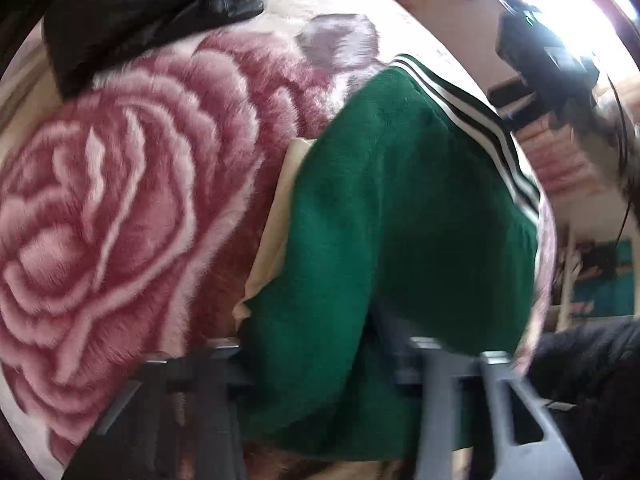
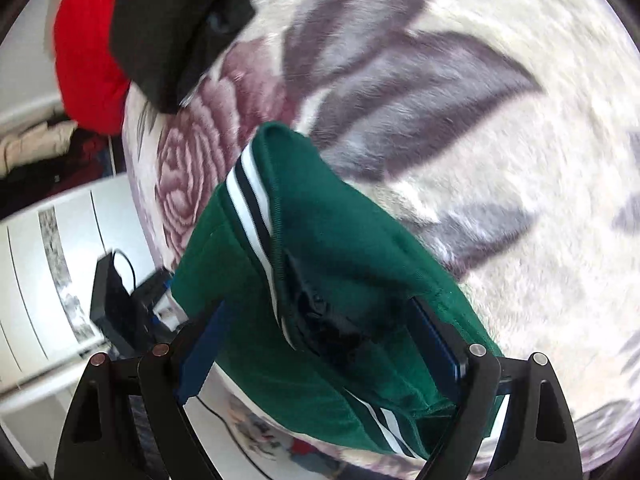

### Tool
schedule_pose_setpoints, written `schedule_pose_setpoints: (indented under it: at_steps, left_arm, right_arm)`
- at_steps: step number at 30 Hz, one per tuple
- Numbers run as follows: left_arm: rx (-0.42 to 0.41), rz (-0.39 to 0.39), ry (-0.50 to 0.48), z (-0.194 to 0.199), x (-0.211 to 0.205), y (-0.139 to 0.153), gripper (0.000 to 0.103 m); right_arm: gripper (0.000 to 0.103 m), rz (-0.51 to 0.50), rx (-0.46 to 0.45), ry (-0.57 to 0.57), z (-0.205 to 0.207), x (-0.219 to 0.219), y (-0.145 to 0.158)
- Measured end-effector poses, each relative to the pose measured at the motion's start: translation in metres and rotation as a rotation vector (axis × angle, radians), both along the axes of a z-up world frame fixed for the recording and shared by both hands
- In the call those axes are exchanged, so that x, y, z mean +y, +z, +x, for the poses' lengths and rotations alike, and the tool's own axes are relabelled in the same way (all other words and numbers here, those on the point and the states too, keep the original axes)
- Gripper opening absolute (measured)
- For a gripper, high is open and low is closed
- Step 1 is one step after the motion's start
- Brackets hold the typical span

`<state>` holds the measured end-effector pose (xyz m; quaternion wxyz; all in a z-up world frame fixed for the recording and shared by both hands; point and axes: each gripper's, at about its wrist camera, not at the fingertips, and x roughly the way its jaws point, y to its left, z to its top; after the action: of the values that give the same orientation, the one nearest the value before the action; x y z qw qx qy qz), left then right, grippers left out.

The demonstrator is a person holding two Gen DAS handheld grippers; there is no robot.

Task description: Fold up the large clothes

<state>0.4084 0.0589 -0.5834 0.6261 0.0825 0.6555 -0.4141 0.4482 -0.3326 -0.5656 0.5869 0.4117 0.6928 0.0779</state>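
Observation:
A green fleece garment [image 1: 392,208] with a black-and-white striped hem and cream lining lies bunched on a floral blanket [image 1: 120,208]. The cloth fills the gap of my left gripper [image 1: 324,344]. It covers the fingertips, and a crease runs up from between the narrowed jaws. In the right wrist view the same green garment [image 2: 340,240] drapes across my right gripper [image 2: 320,328]. The blue pads [image 2: 200,352] stand wide apart, the right one tucked under the cloth. A black device at the upper right of the left wrist view looks like the right gripper [image 1: 540,52].
Black clothing [image 1: 140,12] lies at the far end of the blanket. A red garment [image 2: 88,52] and a black garment [image 2: 168,28] sit at the blanket's corner. A white cabinet [image 2: 48,260] stands beside the bed. A dark padded jacket [image 1: 592,360] is at the right.

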Motion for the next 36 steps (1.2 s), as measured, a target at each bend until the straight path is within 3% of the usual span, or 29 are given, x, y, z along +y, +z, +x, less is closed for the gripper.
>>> schedule_pose_setpoints:
  at_steps: [1, 2, 6, 7, 8, 10, 14, 19, 20, 21, 22, 26, 29, 31, 32, 33, 34, 35, 36]
  left_arm:
    - [0.04, -0.011, 0.035, 0.006, 0.0, -0.003, 0.024]
    - [0.13, -0.046, 0.102, 0.015, 0.008, -0.004, 0.021]
    - [0.418, -0.237, 0.299, 0.037, 0.039, -0.016, 0.019]
    - [0.483, -0.253, 0.372, 0.04, 0.045, -0.028, 0.019]
    - [0.604, -0.272, 0.472, 0.04, 0.055, -0.05, 0.018]
    - [0.712, -0.291, 0.611, 0.037, 0.071, -0.075, 0.018]
    - [0.629, -0.295, 0.588, 0.034, 0.058, -0.063, 0.019]
    - [0.535, -0.289, 0.58, 0.03, 0.04, -0.052, 0.019]
    - [0.528, -0.291, 0.581, 0.03, 0.043, -0.049, 0.019]
    - [0.528, -0.297, 0.585, 0.03, 0.041, -0.05, 0.019]
    - [0.537, -0.301, 0.592, 0.029, 0.044, -0.048, 0.019]
    - [0.634, -0.367, 0.627, 0.033, 0.066, -0.061, 0.019]
    - [0.593, -0.356, 0.627, 0.035, 0.066, -0.055, 0.027]
    - [0.539, -0.372, 0.664, 0.032, 0.072, -0.041, 0.038]
    - [0.485, -0.391, 0.698, 0.03, 0.076, -0.03, 0.059]
    - [0.418, -0.403, 0.751, 0.029, 0.082, -0.017, 0.07]
    - [0.368, -0.443, 0.807, 0.026, 0.09, -0.008, 0.07]
    - [0.333, -0.461, 0.851, 0.022, 0.095, -0.001, 0.07]
    - [0.296, -0.465, 0.897, 0.019, 0.1, 0.007, 0.07]
  right_arm:
    - [0.09, 0.004, 0.002, -0.011, -0.002, -0.002, -0.001]
    - [0.09, 0.006, 0.002, -0.018, -0.004, -0.008, -0.001]
    - [0.09, 0.019, 0.021, -0.058, -0.012, -0.007, -0.01]
    - [0.09, 0.026, 0.026, -0.07, -0.013, -0.006, -0.012]
    - [0.09, 0.036, 0.03, -0.081, -0.016, -0.005, -0.014]
    - [0.09, 0.049, 0.025, -0.092, -0.018, -0.004, -0.017]
    - [0.09, 0.036, -0.023, -0.105, -0.015, -0.003, -0.007]
    - [0.09, 0.026, -0.15, -0.015, 0.02, 0.023, -0.005]
    - [0.084, 0.011, -0.174, 0.011, 0.028, 0.032, -0.007]
    - [0.027, -0.054, -0.215, 0.042, 0.036, 0.041, -0.006]
    - [0.003, -0.096, -0.241, 0.058, 0.042, 0.048, -0.003]
    - [0.003, -0.285, -0.342, 0.025, 0.069, 0.052, 0.026]
    - [0.005, -0.248, -0.187, 0.097, 0.087, 0.055, -0.01]
    - [0.008, -0.19, -0.152, 0.097, 0.085, 0.049, -0.01]
    - [0.026, -0.173, -0.144, 0.095, 0.082, 0.044, -0.006]
    - [0.042, -0.165, -0.138, 0.085, 0.075, 0.037, 0.001]
    - [0.07, -0.164, -0.145, 0.066, 0.067, 0.03, 0.007]
    - [0.077, -0.173, -0.162, 0.033, 0.054, 0.021, 0.016]
    - [0.077, -0.184, -0.168, 0.019, 0.039, 0.015, 0.021]
